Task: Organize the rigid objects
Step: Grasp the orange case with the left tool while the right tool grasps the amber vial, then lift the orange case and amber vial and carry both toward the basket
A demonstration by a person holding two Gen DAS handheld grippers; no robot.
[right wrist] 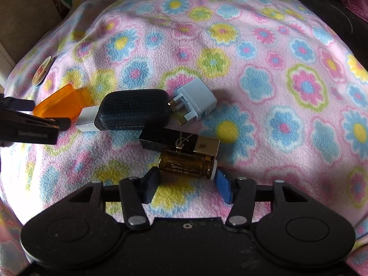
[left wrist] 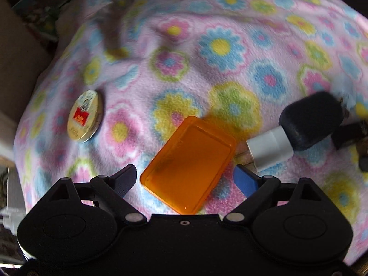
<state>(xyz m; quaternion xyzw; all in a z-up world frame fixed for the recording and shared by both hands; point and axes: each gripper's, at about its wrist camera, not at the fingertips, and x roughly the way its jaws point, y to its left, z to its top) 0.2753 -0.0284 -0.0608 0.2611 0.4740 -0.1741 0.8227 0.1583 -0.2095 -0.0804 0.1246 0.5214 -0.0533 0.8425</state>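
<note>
Left wrist view: the left tool (left wrist: 186, 179) stands wide, its jaws on either side of one flat orange plastic case (left wrist: 189, 165) that lies slantwise on the flowered fleece blanket (left wrist: 220, 46); neither pad visibly presses on it. One round tin (left wrist: 84, 115) lies well off to the left. To the right, one dark rounded case (left wrist: 310, 124) touches a white block (left wrist: 269, 151). The frame's right edge cuts off some dark things too blurred to name.

Right wrist view: the right tool (right wrist: 187, 182) is partly closed, its pads against the two ends of one small amber bottle (right wrist: 187, 165) lying on its side on the blanket. Just behind it, touching, is one black-and-gold box (right wrist: 179, 141). Beyond sit the dark case (right wrist: 134, 109) with the white block (right wrist: 87, 119) at its left end, and one white plug adapter (right wrist: 197, 101) at its right, prongs toward the case. Bottle, box and adapter appear only here. The orange case (right wrist: 58, 105) is half hidden behind the left tool (right wrist: 34, 119), and the tin (right wrist: 42, 73) is small and unreadable.
</note>
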